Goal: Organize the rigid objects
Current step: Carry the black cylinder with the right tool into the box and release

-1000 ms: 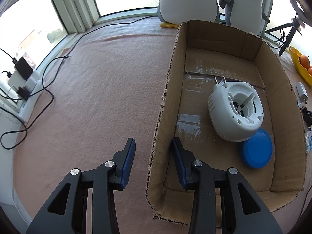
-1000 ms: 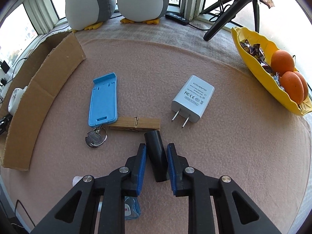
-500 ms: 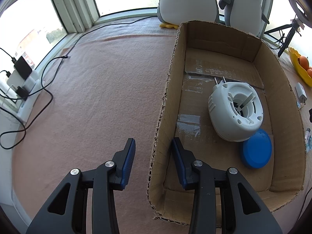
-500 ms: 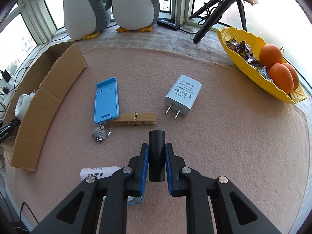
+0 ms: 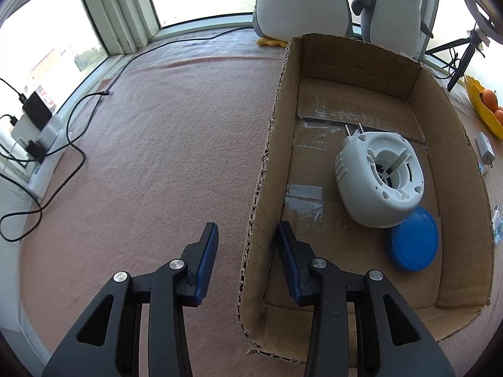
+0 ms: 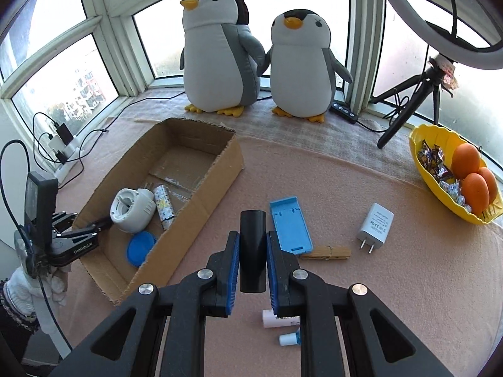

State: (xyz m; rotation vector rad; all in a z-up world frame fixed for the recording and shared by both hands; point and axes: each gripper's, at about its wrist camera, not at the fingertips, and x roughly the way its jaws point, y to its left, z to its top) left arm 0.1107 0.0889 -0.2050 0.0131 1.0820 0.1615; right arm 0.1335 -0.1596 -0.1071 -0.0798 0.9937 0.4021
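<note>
Two claws share the work over a pink felt tabletop point(image 6: 408, 267), whose largest item is an open cardboard box point(image 6: 201, 194) at its left side. The left claw point(image 5: 246, 228) is spread, its fingers astride the box's near long wall with a gap showing on either side, so it steadies nothing by pinching. Inside the box lie a white plug-in device point(image 6: 132, 210), a patterned stick point(image 6: 164, 205) and a blue lid point(image 6: 141, 248). The right claw point(image 6: 253, 235) pinches a black tube point(image 6: 252, 251) upright between its blue pads, held clear of the tabletop and just right of the box. Smaller things wait on the felt: a blue stand point(image 6: 290, 224), a white charger point(image 6: 375, 223) and a wooden clothespin point(image 6: 327, 253). My judgement is that the tube goes into the box next. The tube looks smooth and round, so it could twist or slide out of the pads if swung quickly. Coming in low, it could catch the box's right wall and shove the light box, since the left claw does not grip it. Released from high up, it may bounce off the white device or roll against the lid.
</note>
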